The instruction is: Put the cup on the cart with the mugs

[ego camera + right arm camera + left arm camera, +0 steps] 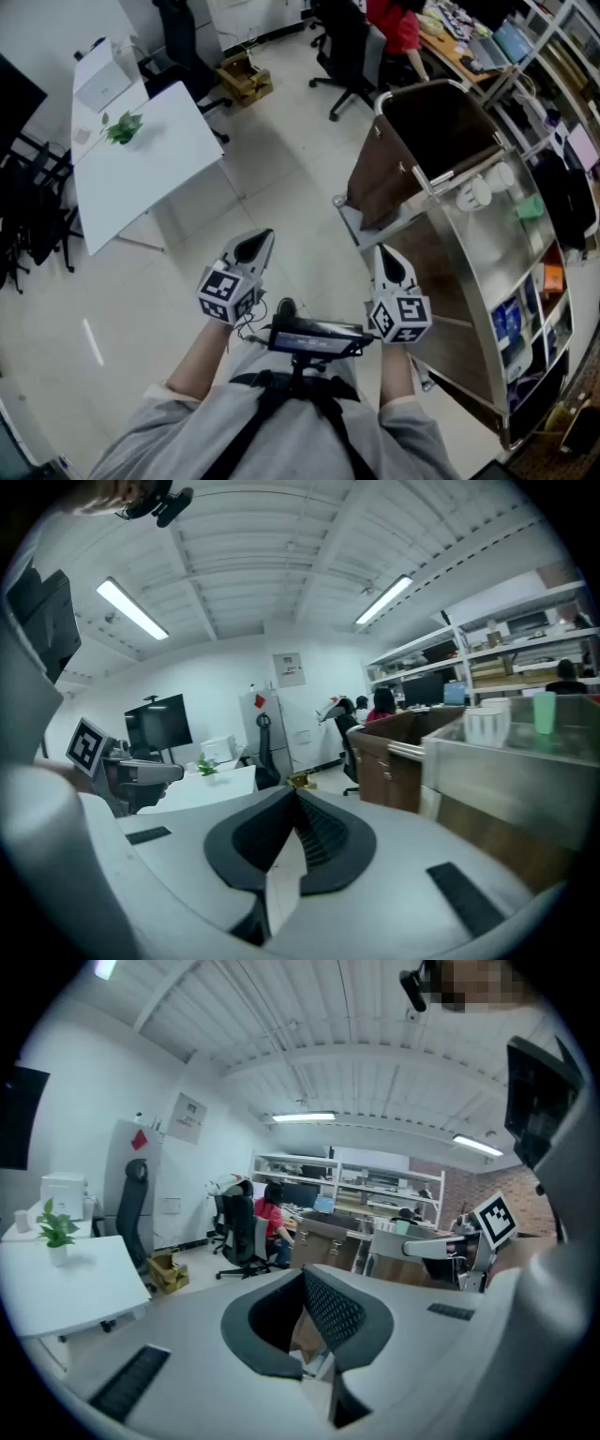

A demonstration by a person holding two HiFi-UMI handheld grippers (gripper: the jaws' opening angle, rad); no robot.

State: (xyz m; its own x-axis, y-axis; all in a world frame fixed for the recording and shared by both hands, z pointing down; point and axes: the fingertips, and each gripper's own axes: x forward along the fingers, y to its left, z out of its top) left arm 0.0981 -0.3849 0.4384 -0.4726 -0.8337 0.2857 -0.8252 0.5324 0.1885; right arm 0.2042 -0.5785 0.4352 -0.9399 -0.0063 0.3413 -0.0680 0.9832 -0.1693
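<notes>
while held side by side, left gripper (pixel 261 240), right gripper (pixel 384 255) tilt slightly down, jaws pressed together, empty.

Mugs (pixel 474 194) on cart (pixel 469 281), right of table (pixel 141 164)

Pretty standard office: pale glossy tiled floor (pixel 281 187), a white rectangular table (pixel 141 173) with a small green potted plant (pixel 123 127) up-left of the left gripper's fingers (pixel 255 246), black swivel office chairs (pixel 352 52) beyond them, and long fluorescent ceiling strip lights (pixel 131 608) overhead.

left gripper (pixel 257 244) closed, right gripper (pixel 387 260) closed
</notes>
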